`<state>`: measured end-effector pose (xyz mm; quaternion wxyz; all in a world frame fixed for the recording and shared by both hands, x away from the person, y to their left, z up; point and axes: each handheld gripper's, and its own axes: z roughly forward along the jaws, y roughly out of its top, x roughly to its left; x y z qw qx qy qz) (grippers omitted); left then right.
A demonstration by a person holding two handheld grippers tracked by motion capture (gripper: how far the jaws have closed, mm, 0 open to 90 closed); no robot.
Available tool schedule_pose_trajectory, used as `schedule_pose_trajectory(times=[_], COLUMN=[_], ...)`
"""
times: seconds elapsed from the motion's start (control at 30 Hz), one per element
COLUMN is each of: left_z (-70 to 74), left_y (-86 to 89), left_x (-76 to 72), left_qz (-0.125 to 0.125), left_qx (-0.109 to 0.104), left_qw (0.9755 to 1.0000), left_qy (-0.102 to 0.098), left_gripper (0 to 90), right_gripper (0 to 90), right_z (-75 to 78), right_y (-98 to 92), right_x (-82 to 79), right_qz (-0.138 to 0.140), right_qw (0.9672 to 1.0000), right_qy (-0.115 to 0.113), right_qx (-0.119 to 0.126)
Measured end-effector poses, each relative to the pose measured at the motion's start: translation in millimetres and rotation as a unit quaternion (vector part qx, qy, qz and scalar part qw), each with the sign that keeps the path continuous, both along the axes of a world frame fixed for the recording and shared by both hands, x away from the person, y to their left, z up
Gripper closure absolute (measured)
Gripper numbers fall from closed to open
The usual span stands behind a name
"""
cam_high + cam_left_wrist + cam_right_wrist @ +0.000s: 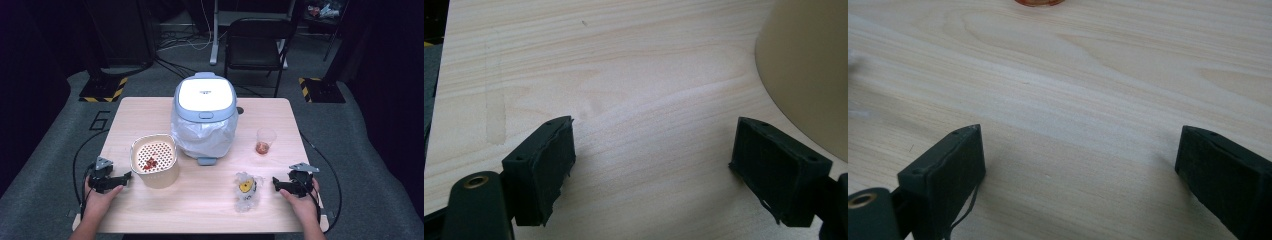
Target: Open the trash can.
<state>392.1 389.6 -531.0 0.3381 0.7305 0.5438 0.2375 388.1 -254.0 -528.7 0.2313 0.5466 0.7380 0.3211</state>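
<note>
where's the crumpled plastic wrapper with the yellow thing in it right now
In the high view the crumpled wrapper lies on the table's near right part, just left of the right gripper.

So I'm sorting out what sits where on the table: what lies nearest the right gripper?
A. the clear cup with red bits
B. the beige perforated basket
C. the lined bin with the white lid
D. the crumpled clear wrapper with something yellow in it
D: in the high view the wrapper lies just beside the right gripper.
</note>
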Motion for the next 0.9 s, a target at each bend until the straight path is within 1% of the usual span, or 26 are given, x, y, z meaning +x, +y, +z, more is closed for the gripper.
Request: schedule_pose_trajectory(times=[0.17,0.23,0.3,0.33,0.43,0.47,0.53,0.57,0.6,0.63,0.67,0.7,0.73,0.77,0.8,0.83,0.87,0.9], left_z=[0.0,0.9,0.9,-0.2,0.3,0.3,0.5,2.8,2.8,4.7,6.4,7.2,9.0,11.7,13.9,17.1,19.4,23.9], left_y=[0.1,0.9,0.9,0.6,0.9,1.0,2.0,3.4,3.4,4.6,4.2,4.0,4.1,3.8,4.0,4.0,2.8,1.7], left_x=[-0.1,-0.4,-0.5,-0.2,-1.0,-1.2,-1.4,-2.3,-2.3,-3.0,-4.0,-4.6,-4.8,-5.7,-6.2,-7.1,-7.8,-8.3], left_qz=[0.0,-0.002,-0.001,0.0,0.001,0.002,0.003,0.005,0.005,0.003,0.007,0.01,0.01,0.012,0.011,0.01,0.013,0.011], left_qx=[0.0,0.002,0.002,0.0,0.001,-0.001,-0.001,-0.011,-0.011,-0.015,-0.021,-0.027,-0.034,-0.041,-0.048,-0.058,-0.067,-0.066], left_qw=[1.0,1.0,1.0,1.0,1.0,1.0,1.0,0.9999,0.9999,0.9999,0.9997,0.9996,0.9994,0.999,0.9987,0.9982,0.9976,0.9977], left_qy=[0.0,0.005,0.004,-0.003,-0.001,-0.002,-0.006,0.001,0.001,0.005,0.01,0.008,0.005,0.007,0.009,0.012,0.011,0.016], left_gripper=[17.3,18.0,18.3,18.7,19.3,19.9,24.6,28.3,30.9,30.9,35.8,38.4,39.1,45.7,45.7,48.1,49.5,52.6], right_gripper=[5.7,6.1,6.5,7.3,8.1,8.5,9.2,13.2,13.2,14.6,15.7,17.3,19.5,22.2,24.2,25.5,26.5,29.1], right_z=[0.0,0.0,0.1,0.1,0.3,0.3,0.3,1.0,1.0,1.5,2.3,2.9,3.4,4.5,5.5,6.4,7.2,8.1], right_y=[-0.1,-0.3,-0.1,-0.2,0.0,-0.1,0.8,0.6,0.6,0.8,0.6,0.8,1.0,0.9,0.9,1.1,0.8,1.5], right_x=[0.1,0.0,-0.2,-0.3,-1.0,-1.2,-1.4,-2.4,-2.4,-2.6,-2.5,-2.6,-2.9,-3.4,-3.7,-4.2,-4.7,-5.8], right_qz=[-0.001,-0.002,-0.004,-0.006,-0.008,-0.008,-0.011,-0.01,-0.01,-0.011,-0.01,-0.013,-0.013,-0.014,-0.016,-0.017,-0.014,-0.015], right_qw=[1.0,1.0,1.0,1.0,1.0,1.0,0.9999,0.9999,0.9999,0.9999,0.9999,0.9999,0.9999,0.9999,0.9999,0.9998,0.9998,0.9998], right_qy=[-0.001,-0.001,-0.001,-0.004,-0.004,-0.005,-0.005,-0.006,-0.006,-0.007,-0.005,-0.004,-0.002,0.0,0.002,0.007,0.008,0.012], right_qx=[0.0,0.0,0.002,0.002,0.004,0.002,0.005,0.004,0.004,0.004,0.003,0.001,0.002,0.002,0.004,0.009,0.01,0.004])
